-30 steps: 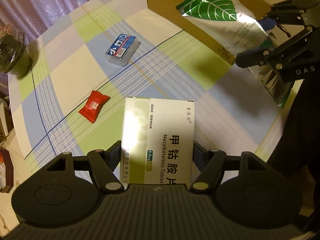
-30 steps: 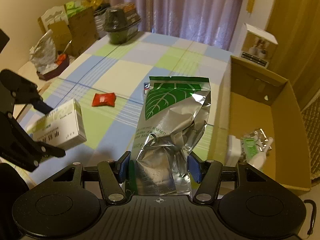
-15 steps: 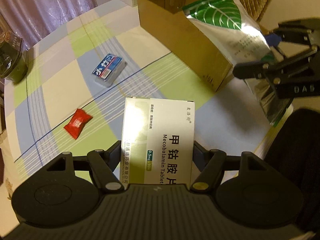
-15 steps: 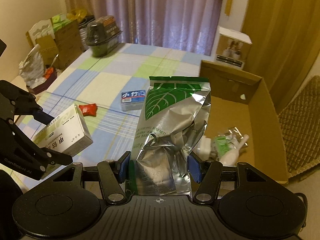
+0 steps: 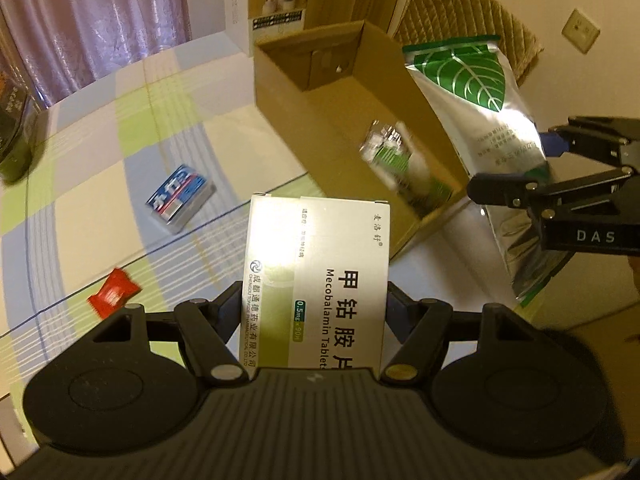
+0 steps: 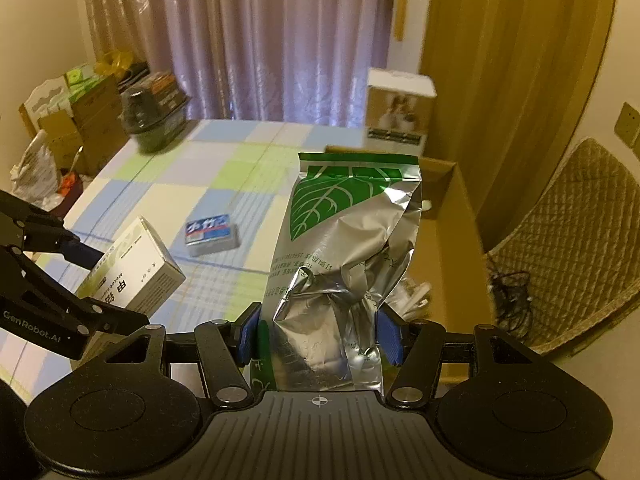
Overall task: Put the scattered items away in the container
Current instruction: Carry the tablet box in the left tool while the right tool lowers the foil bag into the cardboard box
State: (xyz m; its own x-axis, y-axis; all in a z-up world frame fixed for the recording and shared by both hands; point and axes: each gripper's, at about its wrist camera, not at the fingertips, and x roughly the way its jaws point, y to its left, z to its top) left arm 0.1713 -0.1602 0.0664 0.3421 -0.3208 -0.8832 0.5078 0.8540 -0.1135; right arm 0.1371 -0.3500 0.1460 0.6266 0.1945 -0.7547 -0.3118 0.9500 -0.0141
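Note:
My left gripper (image 5: 315, 312) is shut on a white and green medicine box (image 5: 316, 276), held above the checked tablecloth near the open cardboard box (image 5: 320, 120). My right gripper (image 6: 318, 334) is shut on a silver foil bag with a green leaf (image 6: 344, 248), held at the cardboard box's near end (image 6: 460, 240). The bag also shows in the left wrist view (image 5: 476, 128), as does the right gripper (image 5: 560, 184). A blue tissue pack (image 5: 180, 198) and a red candy wrapper (image 5: 114, 292) lie on the cloth. Small foil packets (image 5: 396, 164) lie inside the box.
A dark lidded container (image 6: 154, 120) stands at the table's far left corner. A white carton (image 6: 400, 106) stands behind the cardboard box. A wicker chair (image 6: 568, 248) is to the right of the table. Clutter (image 6: 60, 140) sits on the floor at left.
Both grippers have lifted and swung toward the cardboard box with their loads; its inside now shows in the left wrist view. The tissue pack and candy have not moved.

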